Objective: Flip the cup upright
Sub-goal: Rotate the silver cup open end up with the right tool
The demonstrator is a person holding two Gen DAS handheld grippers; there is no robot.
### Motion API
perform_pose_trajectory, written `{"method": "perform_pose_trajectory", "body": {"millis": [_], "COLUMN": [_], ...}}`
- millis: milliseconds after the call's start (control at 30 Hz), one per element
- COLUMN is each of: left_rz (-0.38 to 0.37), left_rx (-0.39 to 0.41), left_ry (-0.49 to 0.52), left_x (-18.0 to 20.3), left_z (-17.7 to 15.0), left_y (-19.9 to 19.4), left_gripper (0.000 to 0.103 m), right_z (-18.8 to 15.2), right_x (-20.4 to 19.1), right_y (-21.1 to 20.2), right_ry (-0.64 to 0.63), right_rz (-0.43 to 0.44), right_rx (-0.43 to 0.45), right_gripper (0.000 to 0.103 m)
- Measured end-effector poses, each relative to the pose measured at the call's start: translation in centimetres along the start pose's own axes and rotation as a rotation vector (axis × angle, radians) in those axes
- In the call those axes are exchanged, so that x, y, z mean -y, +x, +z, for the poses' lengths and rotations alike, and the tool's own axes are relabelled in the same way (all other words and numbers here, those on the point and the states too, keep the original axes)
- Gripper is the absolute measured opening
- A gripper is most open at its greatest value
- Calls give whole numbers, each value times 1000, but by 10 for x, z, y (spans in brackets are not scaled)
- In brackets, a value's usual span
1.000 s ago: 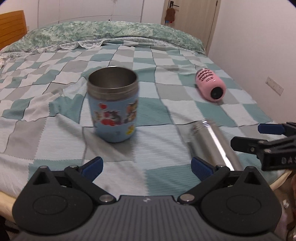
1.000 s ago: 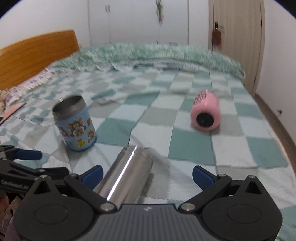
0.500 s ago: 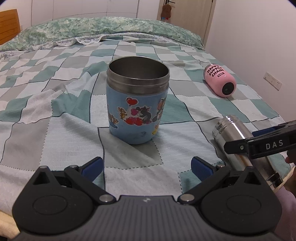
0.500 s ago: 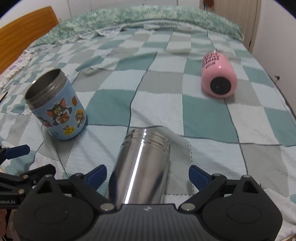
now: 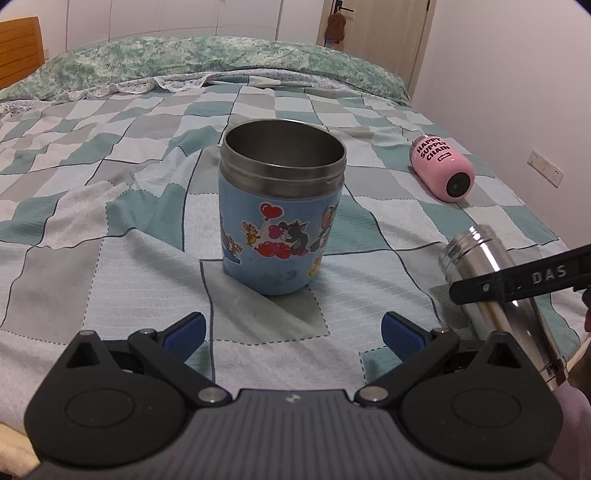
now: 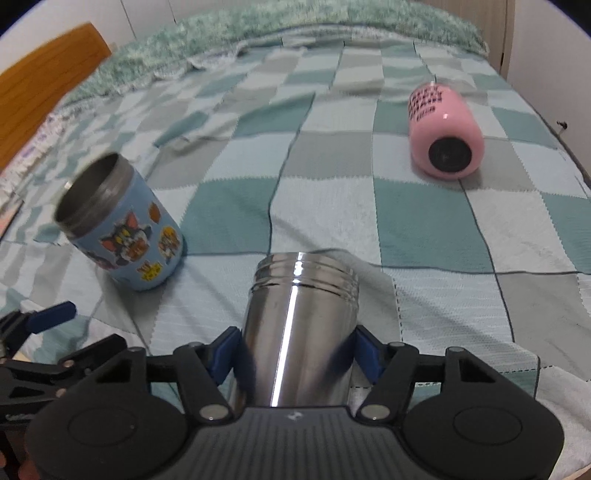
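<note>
A steel cup [image 6: 299, 332] lies on its side on the checked bedspread, mouth pointing away. My right gripper [image 6: 295, 356] has its blue pads against both sides of the cup's body, shut on it. The cup also shows in the left wrist view [image 5: 498, 295] at the right, with a right gripper finger across it. A blue cartoon cup [image 5: 282, 206] stands upright, mouth up, in front of my left gripper [image 5: 291, 330], which is open and empty a little short of it. A pink cup [image 6: 445, 133] lies on its side at the far right.
The bed's near edge runs just below both grippers. A green pillow roll [image 5: 184, 62] lies along the far end, a wooden headboard [image 6: 44, 92] at the left. A wall [image 5: 517, 74] and a door [image 5: 369, 33] stand close on the right.
My right gripper moved forward over the steel cup and its fingers closed on the cup's sides. My left gripper moved closer to the blue cup and stayed open.
</note>
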State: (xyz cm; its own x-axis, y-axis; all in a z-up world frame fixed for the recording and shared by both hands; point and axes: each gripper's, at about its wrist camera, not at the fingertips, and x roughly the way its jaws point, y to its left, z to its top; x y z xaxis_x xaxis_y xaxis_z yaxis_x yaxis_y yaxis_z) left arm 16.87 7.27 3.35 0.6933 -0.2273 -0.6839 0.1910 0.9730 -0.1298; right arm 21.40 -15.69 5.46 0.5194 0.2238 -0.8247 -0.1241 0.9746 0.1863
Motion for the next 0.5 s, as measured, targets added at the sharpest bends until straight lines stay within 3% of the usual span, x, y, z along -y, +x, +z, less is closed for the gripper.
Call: {"method": "perform_pose_trajectory", "body": {"millis": [300, 500], "left_rz": [-8, 12], "left_rx": [28, 39], "left_ry": [-9, 4], "left_x": [9, 24], "left_z": [0, 0], "left_y": [-12, -15], "left_gripper": [103, 103], "right_z": [-15, -28], "right_x": [-6, -14], "right_y": [-52, -60], "right_ry": [-98, -183], "right_rz": [34, 6], "right_rx": [335, 564], "right_gripper": [63, 63]}}
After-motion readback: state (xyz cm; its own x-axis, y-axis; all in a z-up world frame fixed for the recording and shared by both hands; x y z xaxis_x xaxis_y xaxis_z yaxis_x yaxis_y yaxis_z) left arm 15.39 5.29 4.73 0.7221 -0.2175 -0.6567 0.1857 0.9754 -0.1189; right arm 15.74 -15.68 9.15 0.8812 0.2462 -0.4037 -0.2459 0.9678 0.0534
